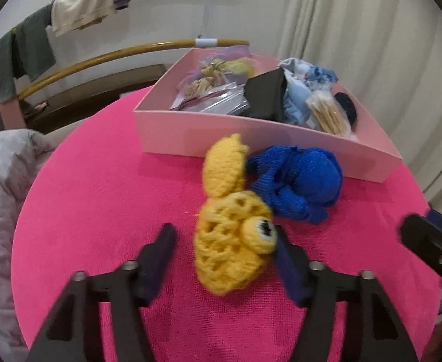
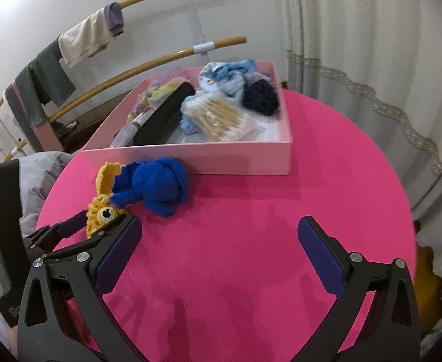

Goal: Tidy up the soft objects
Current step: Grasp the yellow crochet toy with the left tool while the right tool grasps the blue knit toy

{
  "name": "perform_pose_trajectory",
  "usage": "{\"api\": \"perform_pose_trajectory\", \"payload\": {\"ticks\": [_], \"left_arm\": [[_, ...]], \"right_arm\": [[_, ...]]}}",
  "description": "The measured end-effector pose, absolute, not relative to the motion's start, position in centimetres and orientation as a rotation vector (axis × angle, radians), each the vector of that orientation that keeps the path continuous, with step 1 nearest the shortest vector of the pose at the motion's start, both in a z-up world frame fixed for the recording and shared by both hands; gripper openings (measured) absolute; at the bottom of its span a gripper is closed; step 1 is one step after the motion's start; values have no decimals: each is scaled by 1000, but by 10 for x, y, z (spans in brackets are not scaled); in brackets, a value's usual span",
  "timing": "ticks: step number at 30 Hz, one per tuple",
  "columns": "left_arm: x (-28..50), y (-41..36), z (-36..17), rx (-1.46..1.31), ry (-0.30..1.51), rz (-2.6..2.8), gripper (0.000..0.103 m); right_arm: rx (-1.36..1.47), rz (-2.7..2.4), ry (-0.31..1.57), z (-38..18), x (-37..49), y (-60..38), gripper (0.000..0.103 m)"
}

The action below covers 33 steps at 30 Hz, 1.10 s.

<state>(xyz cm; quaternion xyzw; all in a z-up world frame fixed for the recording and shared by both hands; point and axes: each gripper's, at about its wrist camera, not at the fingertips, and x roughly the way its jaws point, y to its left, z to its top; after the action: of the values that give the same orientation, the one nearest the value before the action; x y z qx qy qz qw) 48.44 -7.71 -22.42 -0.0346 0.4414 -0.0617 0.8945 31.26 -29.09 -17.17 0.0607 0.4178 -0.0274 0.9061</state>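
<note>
Yellow crocheted toy [image 1: 236, 241] on round pink cloth-covered table [image 1: 100, 211], touching blue knitted bundle [image 1: 296, 181], before pink cardboard box [image 1: 190, 138]; between left gripper [image 1: 224, 241] fingers, right pad touching, left apart; right gripper [image 2: 217, 235] spread wide, empty

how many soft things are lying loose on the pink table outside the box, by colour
yellow: 1, crochet toy
blue: 1, knit bundle
total: 2
</note>
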Motion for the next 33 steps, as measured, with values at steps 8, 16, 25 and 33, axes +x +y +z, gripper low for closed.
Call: {"api": "perform_pose_trajectory", "payload": {"ticks": [8, 16, 25, 33], "left_arm": [[480, -63, -223, -50, 890, -115, 34], [471, -59, -227, -46, 863, -100, 36], [472, -57, -229, -65, 863, -101, 35], [464, -62, -222, -77, 873, -88, 29]], "right_arm": [[121, 27, 889, -190, 354, -260, 103], [108, 48, 953, -219, 395, -237, 67], [80, 33, 915, -220, 373, -240, 38], [90, 11, 909, -208, 333, -260, 38]]}}
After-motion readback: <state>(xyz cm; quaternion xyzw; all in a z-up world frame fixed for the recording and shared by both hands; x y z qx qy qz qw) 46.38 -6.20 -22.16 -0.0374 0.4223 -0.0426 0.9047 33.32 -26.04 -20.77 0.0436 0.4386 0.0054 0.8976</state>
